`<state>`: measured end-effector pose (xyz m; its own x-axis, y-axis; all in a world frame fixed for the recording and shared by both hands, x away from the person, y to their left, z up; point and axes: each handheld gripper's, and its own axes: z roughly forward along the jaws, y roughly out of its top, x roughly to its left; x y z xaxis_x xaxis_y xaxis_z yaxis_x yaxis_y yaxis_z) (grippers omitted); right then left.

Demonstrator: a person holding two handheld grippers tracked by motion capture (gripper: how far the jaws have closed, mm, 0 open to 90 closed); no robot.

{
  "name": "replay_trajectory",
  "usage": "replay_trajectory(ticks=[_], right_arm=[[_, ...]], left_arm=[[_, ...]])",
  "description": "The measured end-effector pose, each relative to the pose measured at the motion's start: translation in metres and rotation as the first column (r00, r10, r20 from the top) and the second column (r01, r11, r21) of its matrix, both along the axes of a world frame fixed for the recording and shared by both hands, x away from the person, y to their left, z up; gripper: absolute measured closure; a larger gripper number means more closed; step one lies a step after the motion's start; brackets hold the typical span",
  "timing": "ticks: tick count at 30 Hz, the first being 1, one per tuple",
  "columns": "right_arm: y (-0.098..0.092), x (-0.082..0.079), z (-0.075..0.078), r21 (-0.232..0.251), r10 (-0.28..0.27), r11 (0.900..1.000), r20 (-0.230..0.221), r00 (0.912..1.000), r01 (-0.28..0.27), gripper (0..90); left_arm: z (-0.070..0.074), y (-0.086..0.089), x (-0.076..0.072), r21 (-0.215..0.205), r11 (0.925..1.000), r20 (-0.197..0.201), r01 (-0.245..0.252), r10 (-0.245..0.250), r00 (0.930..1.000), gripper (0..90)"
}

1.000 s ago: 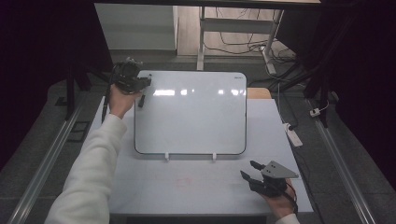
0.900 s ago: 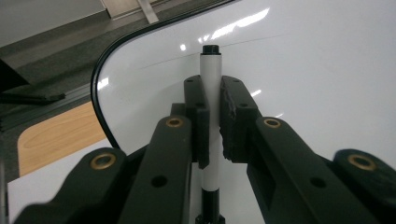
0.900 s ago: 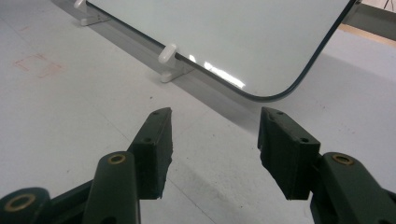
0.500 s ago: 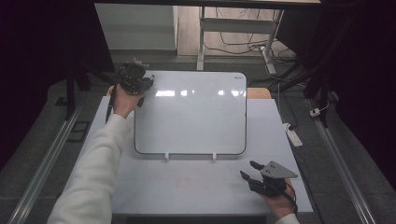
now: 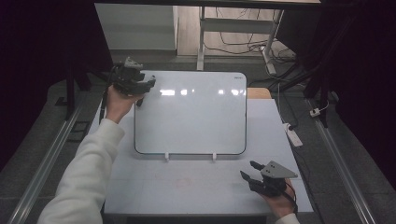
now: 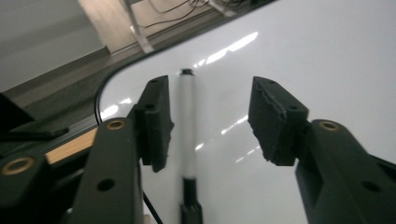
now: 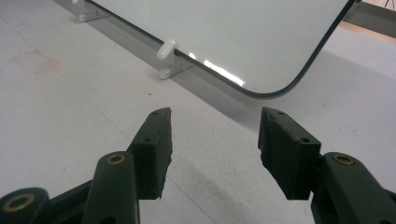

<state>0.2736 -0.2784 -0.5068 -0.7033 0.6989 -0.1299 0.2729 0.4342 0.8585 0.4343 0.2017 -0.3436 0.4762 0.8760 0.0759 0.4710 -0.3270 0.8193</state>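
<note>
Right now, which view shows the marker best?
The left gripper view: the marker lies between the left tongs, white barrel clear, free of both pads; the jaws have just been opening. In the high view it is a dark sliver under that gripper. The right gripper view faces the whiteboard's near corner.

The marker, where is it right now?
In the left gripper view the marker lies on the whiteboard near its rounded corner, between the left gripper's jaws, which have just been opening, close beside one jaw.

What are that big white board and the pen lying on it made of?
The large white glossy board looks like coated metal or plastic: lamp glare reflects sharply off it. The slim white marker pen with a black cap looks like smooth plastic, though it is blurred.
</note>
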Motion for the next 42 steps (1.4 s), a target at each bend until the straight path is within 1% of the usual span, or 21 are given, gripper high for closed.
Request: replay_trajectory(ticks=[3,4,5,7,8,9,11,12,14,15,17,18,19,20,22,23,29,34,37,40,42], right_arm=[[-0.002,0.001,-0.001,0.003,-0.001,1.000,-0.003,1.0000,0.001,44.3],[-0.003,0.002,-0.001,0.005,0.000,1.000,-0.001,1.0000,0.000,44.3],[-0.003,0.002,-0.001,0.008,-0.003,1.000,-0.007,1.0000,0.003,44.2],[-0.006,0.003,-0.001,0.006,-0.004,1.000,-0.007,1.0000,0.004,43.8],[-0.007,0.004,-0.001,0.009,-0.005,1.000,-0.009,0.9999,0.005,43.7],[-0.007,0.004,-0.001,0.013,-0.009,1.000,-0.016,0.9998,0.009,43.5],[-0.009,0.005,-0.002,0.010,-0.009,1.000,-0.015,0.9998,0.009,43.3],[-0.010,0.005,-0.002,0.009,-0.009,1.000,-0.018,0.9998,0.010,42.9],[-0.011,0.006,-0.002,0.007,-0.008,1.000,-0.019,0.9998,0.008,42.6],[-0.012,0.007,-0.002,0.009,-0.008,1.000,-0.020,0.9998,0.008,42.3],[-0.013,0.008,-0.002,0.011,-0.005,1.000,-0.018,0.9998,0.005,42.1],[-0.013,0.008,-0.002,0.011,-0.005,1.000,-0.018,0.9998,0.005,42.1],[-0.014,0.009,0.000,0.026,-0.004,1.000,-0.021,0.9998,0.004,41.9],[-0.015,0.010,0.001,0.025,-0.002,1.000,-0.013,0.9999,0.002,41.7],[-0.016,0.011,0.003,0.030,-0.003,1.000,-0.008,1.0000,0.003,41.3],[-0.017,0.011,0.004,0.034,-0.001,0.999,-0.006,1.0000,0.001,41.2],[-0.019,0.012,0.003,0.027,0.017,1.000,-0.003,0.9999,-0.017,40.4],[-0.018,0.013,0.001,0.013,0.028,1.000,-0.009,0.9996,-0.028,40.2],[-0.018,0.013,0.000,0.011,0.030,1.000,-0.010,0.9995,-0.030,40.2],[-0.018,0.013,0.000,0.006,0.030,1.000,-0.006,0.9995,-0.030,40.2],[-0.019,0.013,0.000,0.004,0.029,1.000,-0.002,0.9996,-0.029,40.2]], left_arm=[[-0.004,0.004,-0.021,0.009,0.9993,0.003,0.035,-0.035,0.9994,41.8],[-0.004,0.004,-0.021,0.009,0.9993,0.003,0.035,-0.035,0.9994,40.8],[-0.008,0.007,-0.036,0.008,0.9985,0.004,0.055,-0.055,0.9985,39.7],[-0.014,0.011,-0.051,-0.001,0.9971,0.004,0.076,-0.076,0.9971,38.4],[-0.014,0.011,-0.051,-0.001,0.9971,0.004,0.076,-0.076,0.9971,37.5],[-0.020,0.015,-0.068,-0.004,0.9962,0.009,0.088,-0.088,0.9961,37.0],[-0.026,0.018,-0.086,-0.013,0.9954,0.014,0.094,-0.094,0.9954,36.3],[-0.026,0.018,-0.086,-0.013,0.9954,0.014,0.094,-0.094,0.9954,36.1],[-0.034,0.021,-0.104,-0.017,0.9941,0.020,0.107,-0.107,0.9940,35.4],[-0.043,0.023,-0.121,-0.031,0.9921,0.025,0.122,-0.121,0.9924,35.1],[-0.054,0.024,-0.136,-0.050,0.9897,0.020,0.134,-0.133,0.9909,34.0],[-0.054,0.024,-0.136,-0.050,0.9897,0.020,0.134,-0.133,0.9909,33.8],[-0.065,0.024,-0.148,-0.062,0.9876,0.010,0.145,-0.144,0.9895,33.3],[-0.070,0.025,-0.153,-0.071,0.9863,0.007,0.149,-0.149,0.9889,32.8],[-0.075,0.025,-0.158,-0.081,0.9850,0.003,0.152,-0.152,0.9883,32.2],[-0.084,0.028,-0.167,-0.103,0.9824,0.000,0.156,-0.157,0.9876,32.1],[-0.109,0.036,-0.187,-0.173,0.9723,-0.001,0.157,-0.160,0.9871,30.9],[-0.127,0.035,-0.199,-0.175,0.9696,-0.017,0.171,-0.177,0.9841,29.0],[-0.142,0.034,-0.203,-0.205,0.9621,-0.048,0.180,-0.193,0.9800,28.5],[-0.155,0.032,-0.205,-0.193,0.9651,-0.088,0.178,-0.197,0.9764,27.4],[-0.157,0.032,-0.205,-0.185,0.9663,-0.096,0.178,-0.198,0.9754,26.6]])
